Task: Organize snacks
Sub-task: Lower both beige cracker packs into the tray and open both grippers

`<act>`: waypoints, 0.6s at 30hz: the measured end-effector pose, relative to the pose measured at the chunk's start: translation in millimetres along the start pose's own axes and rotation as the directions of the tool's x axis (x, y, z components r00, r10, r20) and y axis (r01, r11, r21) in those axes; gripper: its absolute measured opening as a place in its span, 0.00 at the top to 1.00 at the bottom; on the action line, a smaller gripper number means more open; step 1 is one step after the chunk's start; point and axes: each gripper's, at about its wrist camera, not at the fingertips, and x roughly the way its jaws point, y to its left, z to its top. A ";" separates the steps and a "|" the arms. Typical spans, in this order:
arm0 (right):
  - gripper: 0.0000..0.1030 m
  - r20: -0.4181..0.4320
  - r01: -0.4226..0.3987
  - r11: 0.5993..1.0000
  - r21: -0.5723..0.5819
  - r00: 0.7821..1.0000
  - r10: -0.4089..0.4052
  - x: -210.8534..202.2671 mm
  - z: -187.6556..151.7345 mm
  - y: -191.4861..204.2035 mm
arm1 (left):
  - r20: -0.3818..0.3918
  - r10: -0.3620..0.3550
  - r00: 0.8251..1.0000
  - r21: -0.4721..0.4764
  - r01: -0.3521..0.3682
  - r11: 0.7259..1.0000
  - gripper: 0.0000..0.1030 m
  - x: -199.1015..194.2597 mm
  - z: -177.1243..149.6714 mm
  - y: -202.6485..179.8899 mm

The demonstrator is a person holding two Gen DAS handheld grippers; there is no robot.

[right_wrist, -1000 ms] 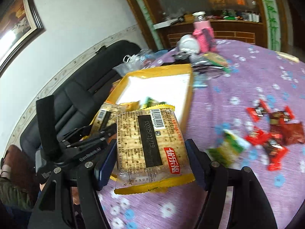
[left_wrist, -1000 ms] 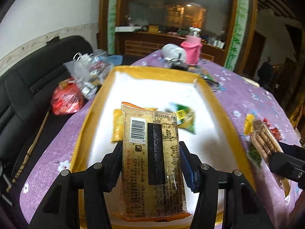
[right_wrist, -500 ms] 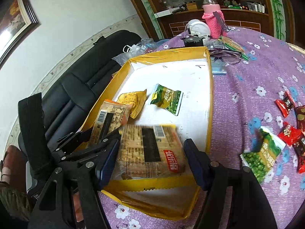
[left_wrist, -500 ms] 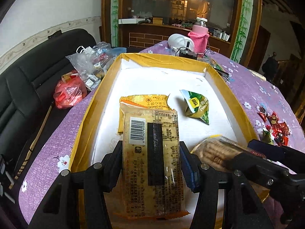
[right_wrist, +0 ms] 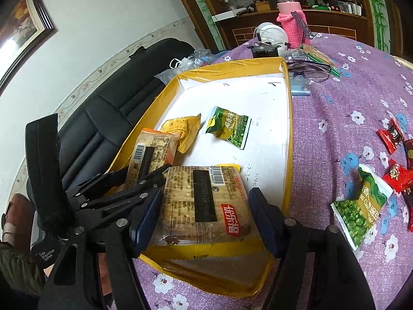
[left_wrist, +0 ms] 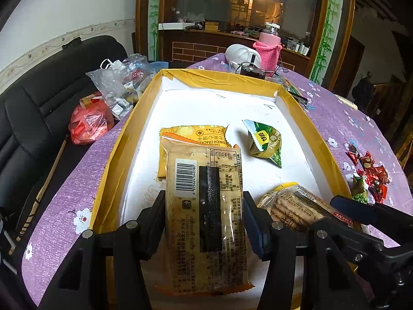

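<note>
A yellow-rimmed box (left_wrist: 121, 139) with a white floor lies on the purple table. My left gripper (left_wrist: 204, 222) is shut on an orange-edged cracker pack (left_wrist: 206, 201) held over the box's near end. My right gripper (right_wrist: 206, 211) has its jaws wide around a yellow cracker pack (right_wrist: 206, 201) that rests in the box's near right part; the pack also shows in the left wrist view (left_wrist: 294, 204). A yellow sandwich-cracker packet (left_wrist: 196, 134) and a green pea packet (left_wrist: 265, 142) lie in the box.
Another green pea packet (right_wrist: 361, 206) and several red candies (right_wrist: 395, 160) lie on the tablecloth right of the box. A pink-sleeved bottle (right_wrist: 291, 20), a white object (right_wrist: 271, 33) and glasses (right_wrist: 309, 69) stand beyond the box. Plastic bags (left_wrist: 113, 90) sit on the black sofa at left.
My right gripper carried the yellow cracker pack from over the tablecloth into the box, and its jaws have widened around it. My left gripper kept its pack and drew back slightly.
</note>
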 end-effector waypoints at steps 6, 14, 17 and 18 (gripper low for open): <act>0.33 -0.001 -0.026 0.999 0.020 1.000 0.026 -6.9 -1.3 -2.2 | 0.022 -0.012 1.000 -0.009 0.013 1.000 0.40 -4.8 -0.7 3.3; 0.33 0.030 -0.060 0.998 0.025 0.998 0.060 -22.7 -1.9 -2.7 | 0.037 -0.013 0.999 -0.025 0.014 1.000 0.37 -7.2 0.5 6.7; 0.33 0.062 -0.070 0.997 0.034 0.996 0.068 -38.5 0.7 -9.6 | 0.041 -0.015 0.999 -0.029 0.016 0.999 0.37 -7.8 0.8 8.6; 0.33 0.078 -0.067 0.997 0.042 0.995 0.064 -45.6 2.0 -14.6 | 0.043 -0.017 0.999 -0.031 0.018 0.999 0.37 -8.2 0.8 9.3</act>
